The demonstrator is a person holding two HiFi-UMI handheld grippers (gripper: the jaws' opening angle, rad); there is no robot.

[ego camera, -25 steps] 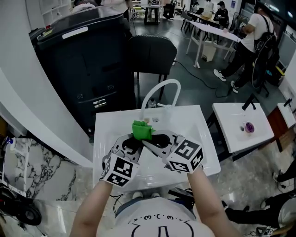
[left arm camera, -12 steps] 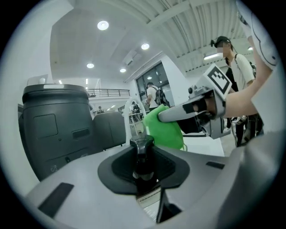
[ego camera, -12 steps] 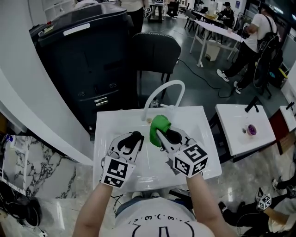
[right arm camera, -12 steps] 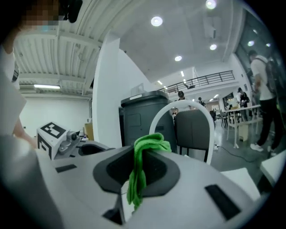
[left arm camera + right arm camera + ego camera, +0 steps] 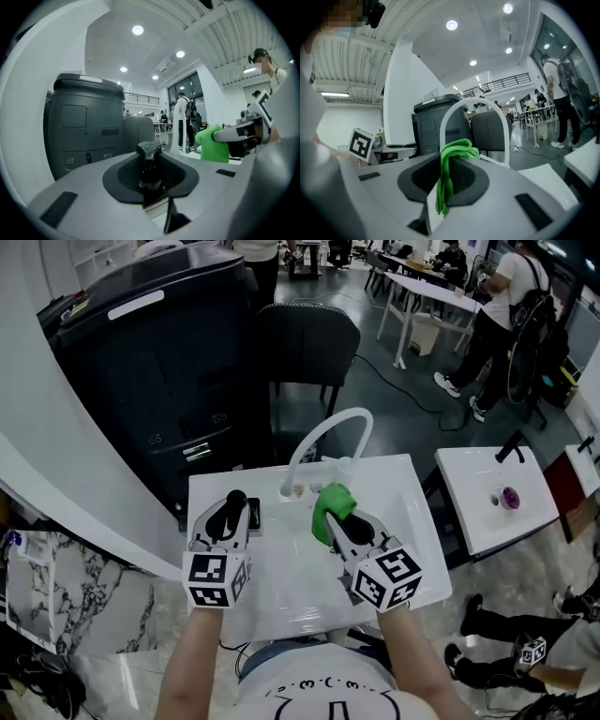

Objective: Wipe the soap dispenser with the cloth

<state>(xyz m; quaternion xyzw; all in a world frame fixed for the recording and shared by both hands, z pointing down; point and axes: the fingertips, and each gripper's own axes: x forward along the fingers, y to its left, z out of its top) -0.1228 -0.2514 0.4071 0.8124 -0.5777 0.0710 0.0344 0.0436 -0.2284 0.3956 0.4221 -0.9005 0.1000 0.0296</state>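
My left gripper (image 5: 235, 510) is shut on the soap dispenser (image 5: 234, 502), a small bottle with a black pump head, held over the left side of the white sink (image 5: 281, 592). In the left gripper view the dispenser (image 5: 149, 169) stands upright between the jaws. The right gripper (image 5: 337, 517) is shut on a bunched green cloth (image 5: 329, 505) over the sink's middle, a hand's width right of the dispenser and not touching it. That cloth (image 5: 449, 177) hangs folded between the right jaws. From the left gripper view the cloth (image 5: 212, 145) shows at the right.
A white arched faucet (image 5: 323, 430) rises at the sink's back edge, just behind the cloth. A black cabinet (image 5: 155, 362) and a dark chair (image 5: 307, 341) stand behind the sink. A small white table (image 5: 487, 491) is at the right. People stand far back.
The two grippers, close together a second ago, have parted. The left one carried the dispenser leftward and back; the right one shifted right with the cloth and rolled.
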